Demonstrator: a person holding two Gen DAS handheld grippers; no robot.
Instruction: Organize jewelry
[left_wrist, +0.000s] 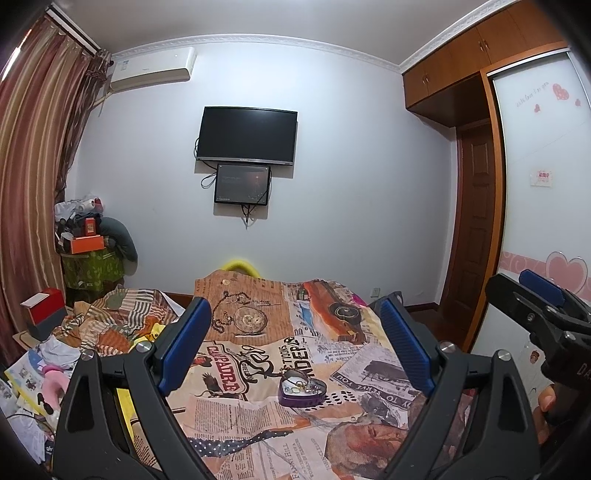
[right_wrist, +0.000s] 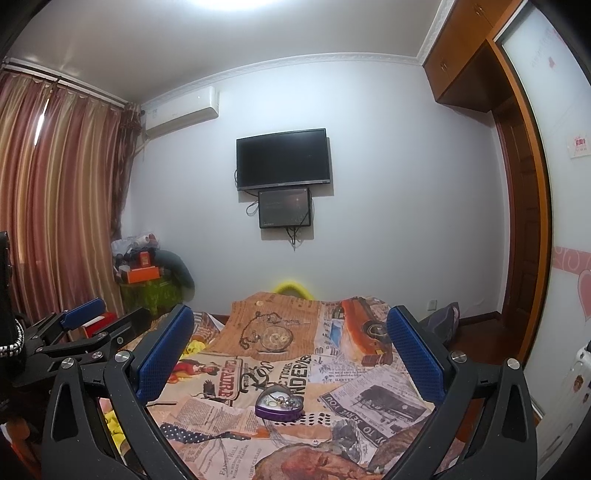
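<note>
A small heart-shaped purple box (left_wrist: 302, 392) sits open on the printed newspaper-collage bedspread (left_wrist: 258, 413), near the middle of the bed's near part. Its low walls are glossy violet, and inside lies a tangle of small jewelry (left_wrist: 301, 386) in silver and gold tones; single pieces are too small to tell apart. The left gripper (left_wrist: 295, 350) hangs above the bed with its blue-padded fingers spread wide, holding nothing. The right gripper (right_wrist: 291, 354) is likewise spread and empty, the box (right_wrist: 279, 404) lying beyond and between its fingers.
</note>
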